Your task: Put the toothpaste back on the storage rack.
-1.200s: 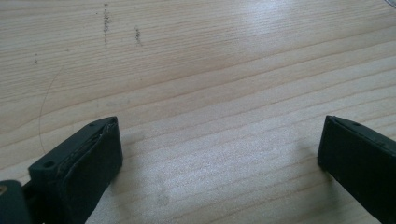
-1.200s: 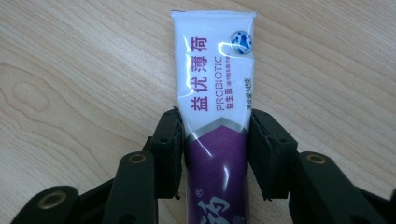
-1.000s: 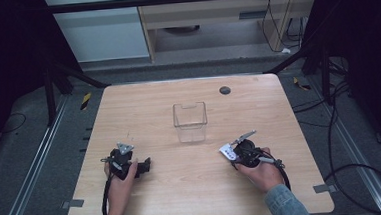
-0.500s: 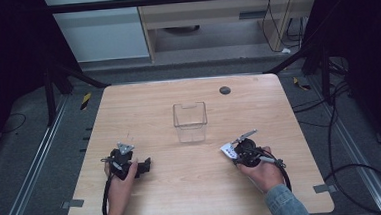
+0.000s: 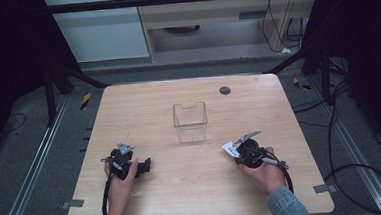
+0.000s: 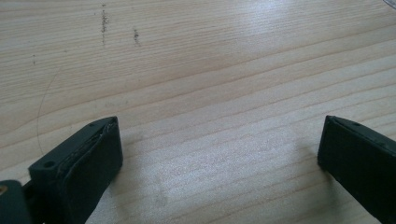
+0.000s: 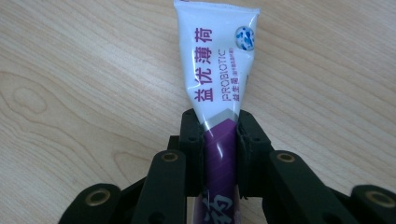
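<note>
A white and purple toothpaste tube (image 7: 219, 70) lies flat on the wooden table (image 5: 184, 198), its crimped end pointing away in the right gripper view. My right gripper (image 7: 219, 135) is shut on the tube's purple lower part; its jaws have just been closing on it. In the high view that gripper (image 5: 237, 151) rests at the front right with the tube's white end (image 5: 229, 149) sticking out toward the left. My left gripper (image 6: 219, 135) stands open over bare wood, nothing between its pads. It rests at the front left (image 5: 142, 166), held by a hand.
A clear, empty plastic container (image 5: 190, 121) stands upright at the table's middle, between and beyond both grippers. A small dark round spot (image 5: 224, 90) sits near the far edge. Metal rails and cables run along the floor on both sides.
</note>
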Tool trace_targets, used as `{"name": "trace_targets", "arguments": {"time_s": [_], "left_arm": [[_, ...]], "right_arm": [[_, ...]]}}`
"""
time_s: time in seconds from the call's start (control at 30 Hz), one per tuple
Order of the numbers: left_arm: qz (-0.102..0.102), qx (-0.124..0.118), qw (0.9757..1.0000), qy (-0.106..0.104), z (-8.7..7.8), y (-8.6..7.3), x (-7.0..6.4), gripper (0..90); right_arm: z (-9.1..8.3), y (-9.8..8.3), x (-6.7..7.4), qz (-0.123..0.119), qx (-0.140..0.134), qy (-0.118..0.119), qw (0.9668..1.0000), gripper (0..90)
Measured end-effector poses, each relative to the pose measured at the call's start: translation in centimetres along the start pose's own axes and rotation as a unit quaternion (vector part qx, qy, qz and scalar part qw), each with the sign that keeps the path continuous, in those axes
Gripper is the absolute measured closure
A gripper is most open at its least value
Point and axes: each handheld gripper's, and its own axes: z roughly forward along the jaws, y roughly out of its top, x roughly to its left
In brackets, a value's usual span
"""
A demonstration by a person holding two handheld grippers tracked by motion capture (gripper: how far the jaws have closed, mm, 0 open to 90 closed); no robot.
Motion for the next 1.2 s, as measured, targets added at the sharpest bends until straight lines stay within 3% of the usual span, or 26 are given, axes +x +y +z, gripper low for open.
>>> {"name": "trace_targets", "arguments": {"time_s": [0.4,0.6,0.63,1.2], "left_arm": [[0.000,0.000,1.0000,0.001,0.0,0.0,0.0,0.0],[-0.001,-0.001,1.0000,0.000,0.0,0.0,0.0,0.0],[-0.001,-0.001,1.0000,0.000,0.0,0.0,0.0,0.0],[-0.001,-0.001,1.0000,-0.001,0.0,0.0,0.0,0.0]], "right_arm": [[-3.2,1.7,-1.4,0.008,-0.050,-0.008,0.9987,75.8],[-4.8,3.3,-1.9,0.005,-0.080,-0.016,0.9966,75.8],[-5.4,3.9,-2.1,0.008,-0.098,-0.013,0.9951,75.8],[-6.4,6.5,-2.4,0.015,-0.145,-0.014,0.9892,75.8]]}}
